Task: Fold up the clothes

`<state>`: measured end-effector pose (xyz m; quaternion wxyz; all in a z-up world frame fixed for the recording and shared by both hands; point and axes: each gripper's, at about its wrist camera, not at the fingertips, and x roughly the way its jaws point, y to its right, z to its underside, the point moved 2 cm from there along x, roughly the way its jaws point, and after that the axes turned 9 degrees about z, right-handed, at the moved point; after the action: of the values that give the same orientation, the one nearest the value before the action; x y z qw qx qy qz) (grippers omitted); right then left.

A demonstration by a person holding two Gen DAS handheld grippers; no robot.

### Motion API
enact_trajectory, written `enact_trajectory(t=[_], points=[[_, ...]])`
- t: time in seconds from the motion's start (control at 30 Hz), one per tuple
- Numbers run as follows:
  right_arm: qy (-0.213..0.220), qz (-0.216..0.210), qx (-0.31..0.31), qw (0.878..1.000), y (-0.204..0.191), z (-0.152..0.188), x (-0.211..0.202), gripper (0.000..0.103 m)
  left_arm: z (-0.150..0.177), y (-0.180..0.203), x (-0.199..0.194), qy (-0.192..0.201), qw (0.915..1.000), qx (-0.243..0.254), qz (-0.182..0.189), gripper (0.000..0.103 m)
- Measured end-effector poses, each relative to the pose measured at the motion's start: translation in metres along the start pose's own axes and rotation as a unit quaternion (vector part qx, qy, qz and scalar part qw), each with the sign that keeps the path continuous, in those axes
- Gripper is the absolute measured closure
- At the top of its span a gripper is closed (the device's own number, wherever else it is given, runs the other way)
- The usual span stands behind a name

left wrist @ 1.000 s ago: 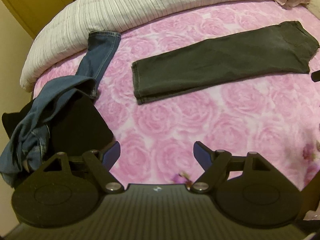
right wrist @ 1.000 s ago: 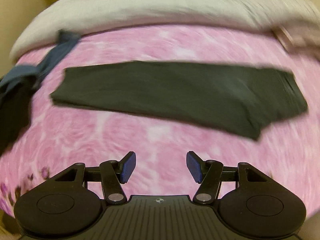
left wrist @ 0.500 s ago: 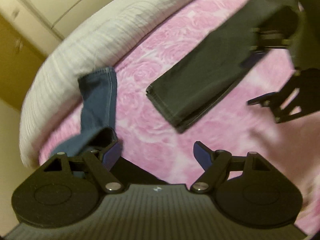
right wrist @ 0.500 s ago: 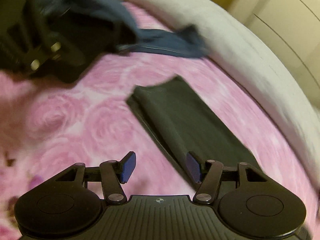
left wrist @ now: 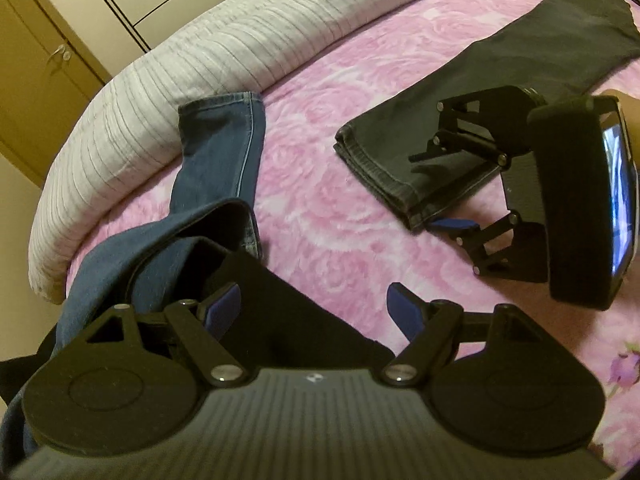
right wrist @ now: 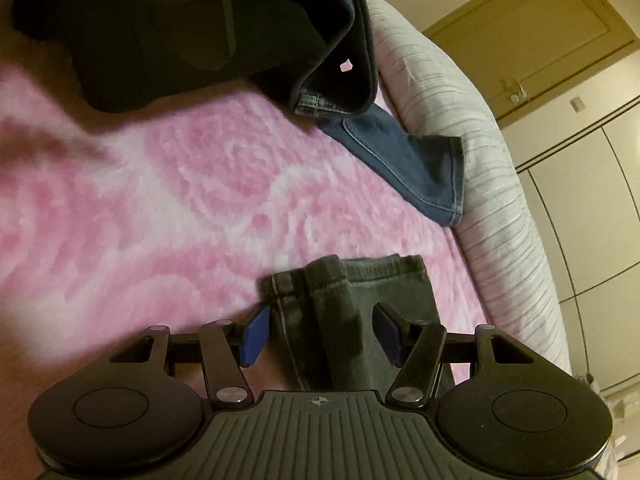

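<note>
Dark grey jeans (left wrist: 492, 80), folded lengthwise, lie across the pink rose-patterned bed (left wrist: 332, 236). My right gripper (left wrist: 436, 190) is open at their hem end, one finger above the cloth and one beside its edge. In the right wrist view the hem (right wrist: 344, 280) sits between the open fingers of the right gripper (right wrist: 320, 332). My left gripper (left wrist: 314, 310) is open above a black garment (left wrist: 288, 312), holding nothing. Blue jeans (left wrist: 216, 160) lie crumpled to the left.
A rolled white striped duvet (left wrist: 224, 52) runs along the far side of the bed. Wooden wardrobe doors (left wrist: 36, 68) stand behind it. The blue jeans leg (right wrist: 412, 164) rests against the duvet (right wrist: 480, 168).
My right gripper has swung left and come down to the hem end of the dark grey jeans, fingers astride the cloth. My left gripper has tilted up and drawn back over the black garment.
</note>
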<state>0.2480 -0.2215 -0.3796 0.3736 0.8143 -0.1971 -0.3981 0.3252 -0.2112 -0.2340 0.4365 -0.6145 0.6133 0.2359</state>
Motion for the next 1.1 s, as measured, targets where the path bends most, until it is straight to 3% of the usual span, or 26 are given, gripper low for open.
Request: enact_trajectory(t=[0.03, 0.1, 0.23, 0.47, 0.6, 0.7, 0.8, 0.87, 1.0, 1.1], points=[[0.0, 0.0, 0.002, 1.0, 0.001, -0.001, 0.003, 0.047, 0.0, -0.001, 0.0, 0.0, 1.0, -0.002, 0.0, 0.026], [-0.01, -0.011, 0.015, 1.0, 0.007, -0.004, 0.006, 0.072, 0.0, -0.003, -0.001, 0.001, 1.0, -0.006, 0.001, 0.026], [-0.029, -0.031, 0.041, 0.998, 0.02, -0.008, 0.012, 0.092, -0.003, -0.004, -0.001, 0.002, 1.0, -0.004, 0.005, 0.026], [-0.031, -0.067, 0.127, 0.989, 0.073, -0.014, -0.012, 0.096, -0.015, 0.001, 0.006, 0.003, 0.9998, 0.001, 0.018, 0.026], [-0.022, -0.069, 0.23, 0.97, 0.127, -0.008, -0.032, 0.096, -0.032, 0.007, 0.011, 0.01, 0.9994, 0.015, 0.029, 0.026], [-0.01, -0.055, 0.325, 0.944, 0.177, 0.013, -0.047, 0.097, -0.052, 0.019, 0.016, 0.02, 0.9985, 0.03, 0.041, 0.026], [-0.004, -0.027, 0.419, 0.907, 0.228, 0.048, -0.062, 0.097, -0.078, 0.041, 0.022, 0.029, 0.9968, 0.052, 0.053, 0.026], [-0.004, -0.001, 0.483, 0.876, 0.262, 0.086, -0.071, 0.097, -0.096, 0.061, 0.025, 0.034, 0.9952, 0.071, 0.058, 0.026], [-0.015, 0.047, 0.596, 0.801, 0.323, 0.185, -0.089, 0.097, -0.138, 0.109, 0.031, 0.041, 0.992, 0.099, 0.067, 0.026], [-0.031, 0.087, 0.637, 0.765, 0.347, 0.27, -0.102, 0.097, -0.169, 0.15, 0.041, 0.037, 0.9915, 0.097, 0.078, 0.026]])
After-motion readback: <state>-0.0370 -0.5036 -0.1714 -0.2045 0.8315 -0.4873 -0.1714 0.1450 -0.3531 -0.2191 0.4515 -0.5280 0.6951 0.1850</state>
